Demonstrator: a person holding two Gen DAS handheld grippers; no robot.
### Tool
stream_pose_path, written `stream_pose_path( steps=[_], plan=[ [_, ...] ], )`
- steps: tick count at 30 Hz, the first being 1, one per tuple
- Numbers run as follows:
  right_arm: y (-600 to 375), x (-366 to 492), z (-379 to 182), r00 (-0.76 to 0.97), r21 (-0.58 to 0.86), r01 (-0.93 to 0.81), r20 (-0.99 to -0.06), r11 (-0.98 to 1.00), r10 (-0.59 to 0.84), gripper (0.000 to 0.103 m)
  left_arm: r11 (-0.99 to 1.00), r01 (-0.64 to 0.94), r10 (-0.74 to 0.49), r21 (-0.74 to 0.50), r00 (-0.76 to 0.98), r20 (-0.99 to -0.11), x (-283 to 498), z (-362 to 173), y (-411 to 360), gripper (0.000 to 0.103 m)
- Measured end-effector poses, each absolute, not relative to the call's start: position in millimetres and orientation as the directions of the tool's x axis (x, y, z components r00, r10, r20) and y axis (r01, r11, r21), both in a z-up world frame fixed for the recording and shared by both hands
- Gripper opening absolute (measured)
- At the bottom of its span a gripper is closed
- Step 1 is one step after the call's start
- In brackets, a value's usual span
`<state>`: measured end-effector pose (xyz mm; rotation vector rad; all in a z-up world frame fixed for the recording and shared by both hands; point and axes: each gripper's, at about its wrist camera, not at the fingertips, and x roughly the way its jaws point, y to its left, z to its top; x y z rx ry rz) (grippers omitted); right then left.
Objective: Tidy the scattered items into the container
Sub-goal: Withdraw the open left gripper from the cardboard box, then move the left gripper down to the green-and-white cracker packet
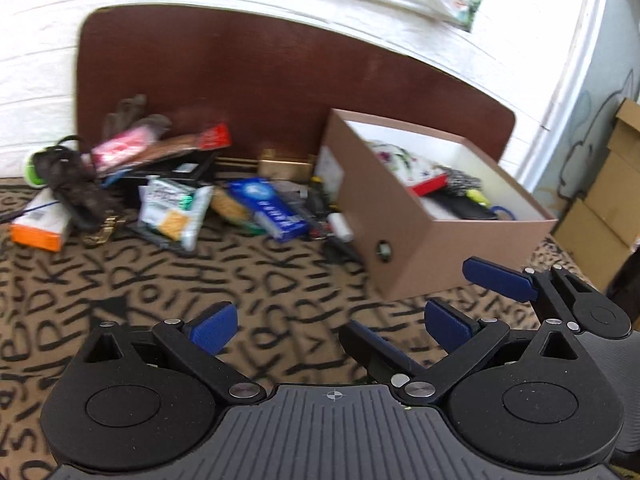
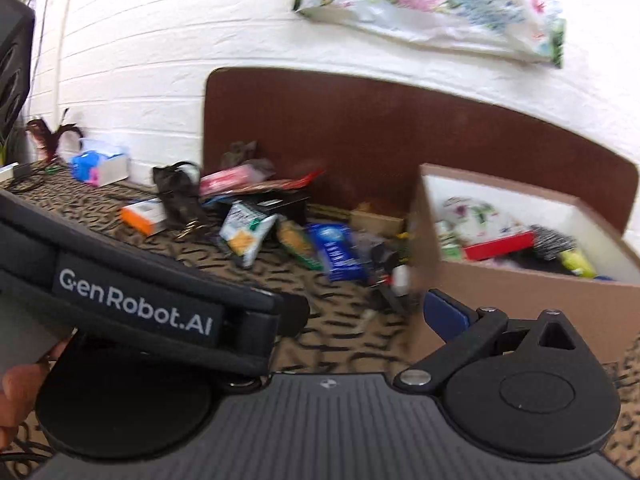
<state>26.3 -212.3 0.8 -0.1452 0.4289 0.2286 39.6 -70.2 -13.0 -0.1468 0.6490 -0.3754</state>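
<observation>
A brown cardboard box [image 1: 400, 216] stands on the patterned cloth at the right, holding several items; it also shows in the right wrist view [image 2: 520, 296]. A pile of scattered items lies to its left: a blue packet [image 1: 272, 208], a green-white pouch [image 1: 172, 212], an orange-white box [image 1: 40, 224], a red-pink packet [image 1: 120, 148]. My left gripper [image 1: 332, 324] is open and empty, low over the cloth in front of the pile. My right gripper [image 1: 420, 312] is beside it at the box's near corner, open and empty. In the right wrist view the left gripper's body [image 2: 140, 280] hides the right gripper's left finger.
A dark brown board [image 1: 280, 80] leans on the white brick wall behind the pile. A flowered plastic bag [image 2: 432, 8] hangs on the wall. Stacked cardboard boxes [image 1: 608, 184] stand far right. A blue-white box [image 2: 100, 166] and a plant sit far left.
</observation>
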Motion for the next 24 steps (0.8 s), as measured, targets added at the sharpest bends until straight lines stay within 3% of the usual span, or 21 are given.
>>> stream_pose_path(
  steps=[9, 24],
  plan=[
    [-187, 42, -12, 0.851, -0.057, -0.297, -0.468, 0.953, 0.238, 0.102, 0.937, 0.191, -0.333, -0.293, 0.747, -0.575, 54, -26, -23, 0.103],
    [-158, 104, -28, 0.817, -0.066, -0.34, -0.515, 0.938, 0.26, 0.083, 0.945, 0.194, -0.312, -0.262, 0.772, -0.553, 123, -27, 6, 0.098]
  ],
)
